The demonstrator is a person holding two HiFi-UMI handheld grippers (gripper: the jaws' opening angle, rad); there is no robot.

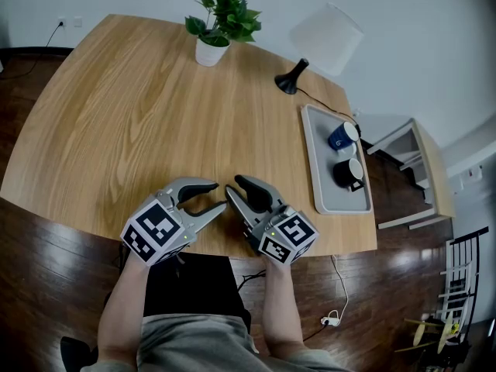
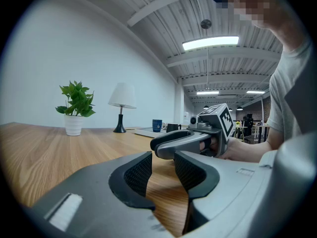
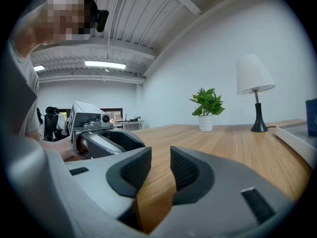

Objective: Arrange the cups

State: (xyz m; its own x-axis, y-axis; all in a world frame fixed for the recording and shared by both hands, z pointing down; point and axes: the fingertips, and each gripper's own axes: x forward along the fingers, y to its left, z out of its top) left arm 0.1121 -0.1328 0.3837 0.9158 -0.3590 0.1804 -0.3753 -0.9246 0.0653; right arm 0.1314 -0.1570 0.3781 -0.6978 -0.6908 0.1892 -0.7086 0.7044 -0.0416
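Well apart from both grippers, two cups stand on a grey tray (image 1: 321, 169) at the right end of a wooden table (image 1: 139, 107). The blue cup (image 1: 342, 136) sits toward the tray's far end. The black cup (image 1: 347, 174) sits just behind it on the person's side, and a small gap separates the two. Both cups show pale interiors from above.

At the near edge of the table, the left gripper (image 1: 217, 195) and the right gripper (image 1: 235, 187) rest side by side with their tips angled toward one another and almost meeting. The left gripper view shows that gripper's textured pads (image 2: 140, 171) a narrow slit apart, with only bare wood grain visible between them. The right gripper view shows the same: its pads (image 3: 183, 170) stand slightly apart and hold nothing. Each gripper carries a cube with square black-and-white markers, and the person's forearms reach in from below.

A potted green plant (image 1: 221, 18) in a white pot stands at the far edge of the table. To its right is a lamp (image 1: 322, 41) with a white shade and a black base, and a thin cord runs from it toward the tray. A pale side shelf (image 1: 422, 169) stands beyond the right end of the table on a dark wooden floor (image 1: 54, 262).
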